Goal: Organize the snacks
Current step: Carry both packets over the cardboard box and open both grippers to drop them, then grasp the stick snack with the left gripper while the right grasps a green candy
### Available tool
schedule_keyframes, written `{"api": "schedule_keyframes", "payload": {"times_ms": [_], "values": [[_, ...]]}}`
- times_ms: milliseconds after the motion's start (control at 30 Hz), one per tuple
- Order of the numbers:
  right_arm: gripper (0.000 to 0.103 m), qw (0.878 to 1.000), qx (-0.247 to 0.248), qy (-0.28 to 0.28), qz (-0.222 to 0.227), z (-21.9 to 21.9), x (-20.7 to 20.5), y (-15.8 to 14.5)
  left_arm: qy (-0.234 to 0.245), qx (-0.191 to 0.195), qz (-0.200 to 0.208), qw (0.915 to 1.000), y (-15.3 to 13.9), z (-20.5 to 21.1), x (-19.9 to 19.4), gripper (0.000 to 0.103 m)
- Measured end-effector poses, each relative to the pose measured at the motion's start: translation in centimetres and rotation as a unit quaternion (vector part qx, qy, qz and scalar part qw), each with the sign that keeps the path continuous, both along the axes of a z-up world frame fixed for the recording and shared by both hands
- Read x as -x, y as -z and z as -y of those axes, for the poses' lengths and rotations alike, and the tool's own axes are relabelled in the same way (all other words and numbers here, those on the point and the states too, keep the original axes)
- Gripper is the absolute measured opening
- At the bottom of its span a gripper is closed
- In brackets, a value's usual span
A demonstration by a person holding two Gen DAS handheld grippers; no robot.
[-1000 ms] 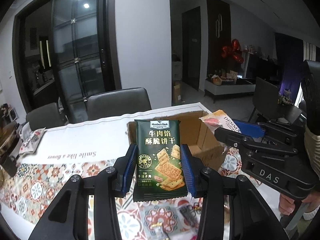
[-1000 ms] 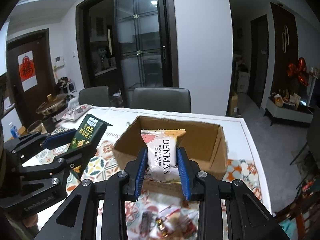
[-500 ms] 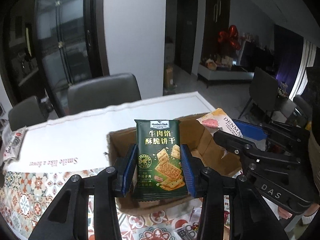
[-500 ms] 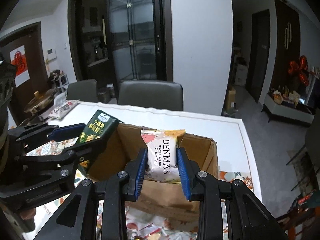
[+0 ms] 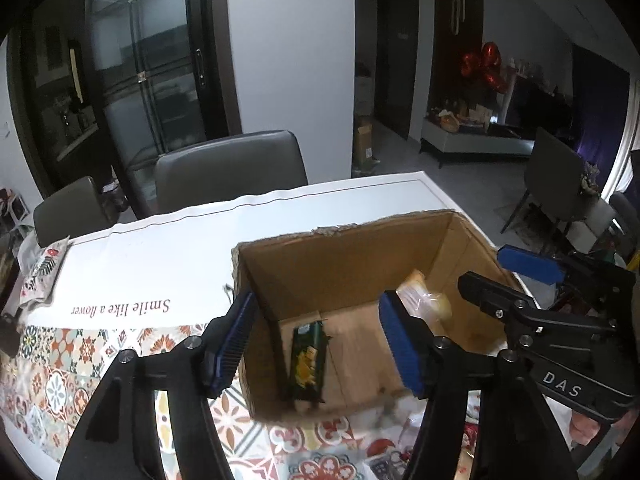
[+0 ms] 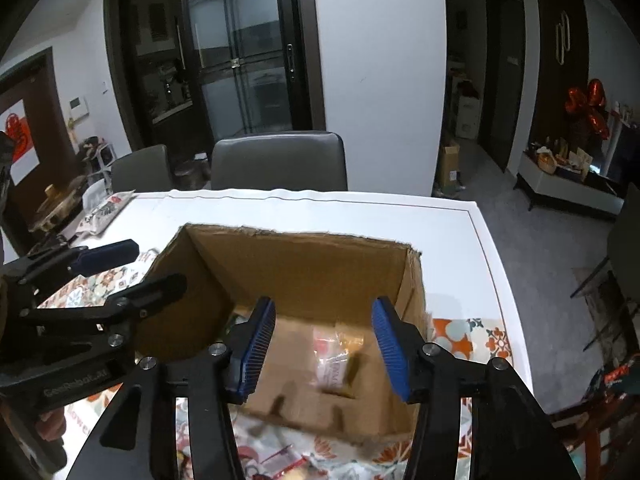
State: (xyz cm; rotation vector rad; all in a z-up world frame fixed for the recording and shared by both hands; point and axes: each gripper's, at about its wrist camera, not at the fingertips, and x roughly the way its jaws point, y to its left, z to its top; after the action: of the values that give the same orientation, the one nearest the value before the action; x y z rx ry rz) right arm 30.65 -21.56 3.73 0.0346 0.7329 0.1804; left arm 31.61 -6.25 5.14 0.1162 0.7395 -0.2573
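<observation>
An open cardboard box (image 5: 360,240) stands on the table and also shows in the right wrist view (image 6: 304,256). My left gripper (image 5: 320,344) is open above the box. The green cracker packet (image 5: 307,360) lies blurred inside the box below it. My right gripper (image 6: 322,352) is open above the box's right half; it shows in the left wrist view too (image 5: 508,276). The white cheese ball packet (image 6: 336,360) lies blurred on the box floor, also visible in the left wrist view (image 5: 424,300).
More snack packets lie on the patterned tablecloth (image 5: 52,384) in front of the box (image 6: 280,464). A snack bag (image 5: 40,276) sits at the table's far left. Two grey chairs (image 6: 280,160) stand behind the table. The table's right edge (image 6: 492,264) is close to the box.
Both grippers moved forward over the box and opened. The green cracker packet and the white cheese ball packet left the jaws and dropped into the box.
</observation>
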Motion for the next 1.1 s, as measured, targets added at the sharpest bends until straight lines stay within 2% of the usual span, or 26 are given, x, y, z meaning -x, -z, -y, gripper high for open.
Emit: {"api": "schedule_keyframes", "payload": {"times_ms": [333,533,867,1100], "values": [[0.052,0.999,0.003,-0.005,0.037,-0.9,6.5,-1.3,-0.004,0.023,0.025,0.9994,-1.0,-1.1,6.2,0.074],[0.052,0.999,-0.001,-0.001,0.052,-0.5,9.9,-1.4,0.000,0.008,0.049,0.9988,-0.6,-0.6,10.0,0.074],[0.052,0.998,0.020,0.019,0.064,0.6,15.4,0.5,-0.001,0.022,0.041,0.9989,2.0,0.3,15.0,0.074],[0.052,0.998,0.018,0.039,0.035,1.9,17.7,3.3,0.014,-0.003,0.029,0.9995,4.3,1.4,17.3,0.074]]}}
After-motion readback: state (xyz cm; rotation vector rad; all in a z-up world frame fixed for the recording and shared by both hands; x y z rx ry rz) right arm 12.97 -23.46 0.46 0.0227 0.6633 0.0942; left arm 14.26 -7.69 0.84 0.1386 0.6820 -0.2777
